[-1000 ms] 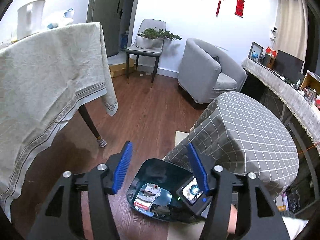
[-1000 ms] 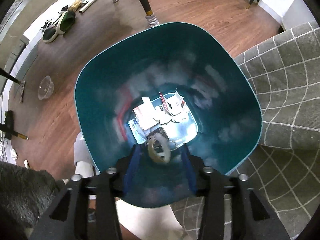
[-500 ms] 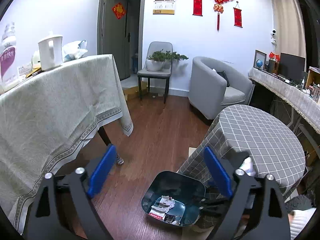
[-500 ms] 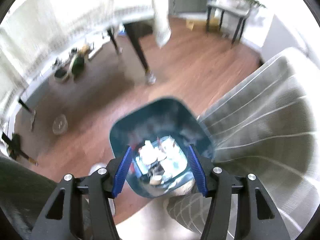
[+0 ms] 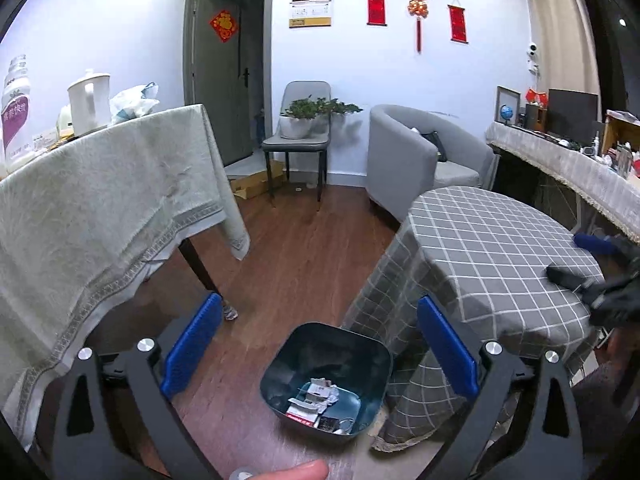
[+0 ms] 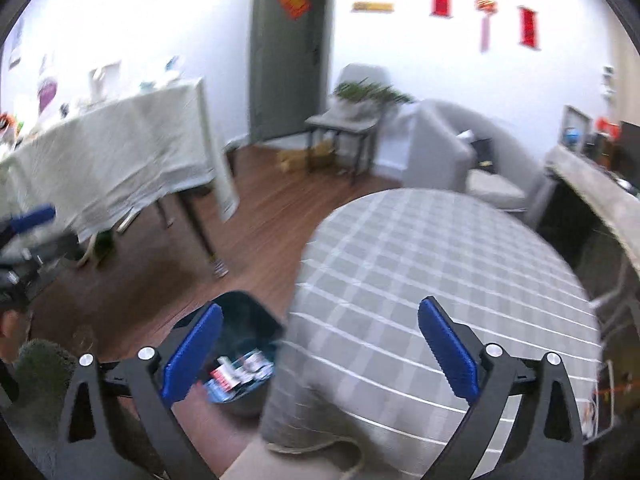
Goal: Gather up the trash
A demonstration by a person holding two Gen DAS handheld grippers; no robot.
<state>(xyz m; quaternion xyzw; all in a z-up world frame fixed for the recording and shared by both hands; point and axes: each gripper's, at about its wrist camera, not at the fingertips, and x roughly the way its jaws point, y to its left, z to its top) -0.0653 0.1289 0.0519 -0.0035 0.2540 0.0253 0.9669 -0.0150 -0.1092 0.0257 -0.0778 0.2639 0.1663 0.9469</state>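
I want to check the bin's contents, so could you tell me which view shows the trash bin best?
The left wrist view: the trash bin is sharp, with its whole rim and the scraps inside visible. In the right wrist view it is blurred and partly hidden behind the checked tablecloth.

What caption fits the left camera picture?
Open left tongs hover above a teal bin of trash beside the checked table.

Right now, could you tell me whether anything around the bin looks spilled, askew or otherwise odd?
Nothing stands out. The teal bin stands upright on the wood floor beside the checked tablecloth, with the trash inside it and none visible on the floor nearby. Both grippers, left and right, are open and empty.
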